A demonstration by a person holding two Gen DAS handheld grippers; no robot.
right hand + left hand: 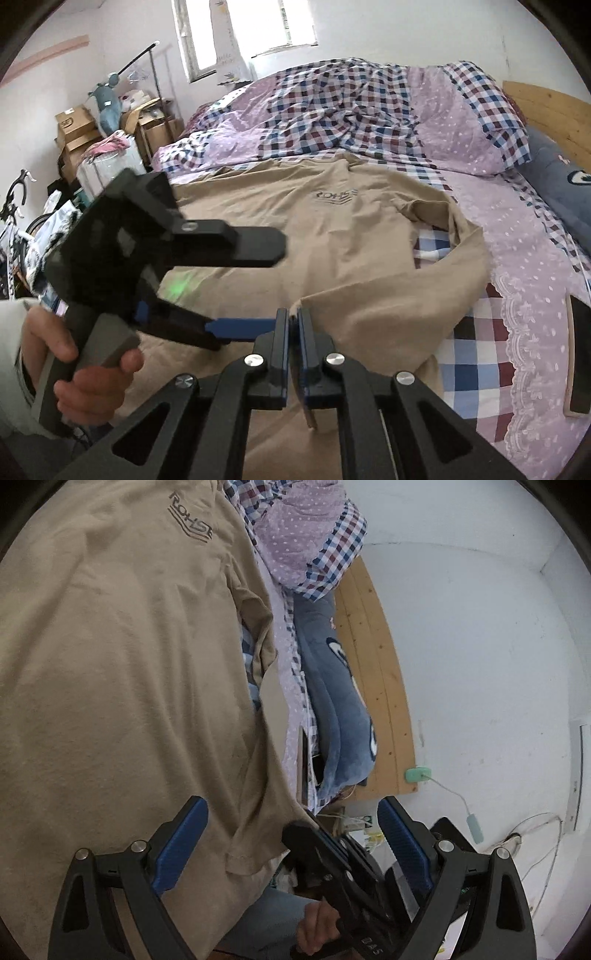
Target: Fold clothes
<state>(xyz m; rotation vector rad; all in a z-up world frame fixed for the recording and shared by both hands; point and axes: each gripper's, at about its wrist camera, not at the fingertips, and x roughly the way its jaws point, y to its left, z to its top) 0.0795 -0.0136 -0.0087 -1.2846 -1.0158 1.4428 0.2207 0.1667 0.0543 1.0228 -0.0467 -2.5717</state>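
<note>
A tan T-shirt (pixel 351 236) with a dark chest logo lies spread on the bed, front up; its right side is lifted into a loose fold. My right gripper (pixel 293 323) is shut on the shirt's edge at the near side. In the left wrist view the same shirt (pixel 122 672) fills the left half, and the right gripper (pixel 301 830) shows between my left fingers, pinching the cloth. My left gripper (pixel 293 834) is open, its blue pads (pixel 184 834) wide apart with one over the shirt. A hand holds the left gripper (pixel 277 286) just left of the right one.
A purple dotted and checked quilt (pixel 369 110) is bunched at the back of the bed. A blue plush pillow (pixel 340 701) lies along the wooden headboard (pixel 380 672). Boxes and clutter (pixel 85 140) stand left of the bed. A dark flat object (pixel 580 354) lies near the bed's right edge.
</note>
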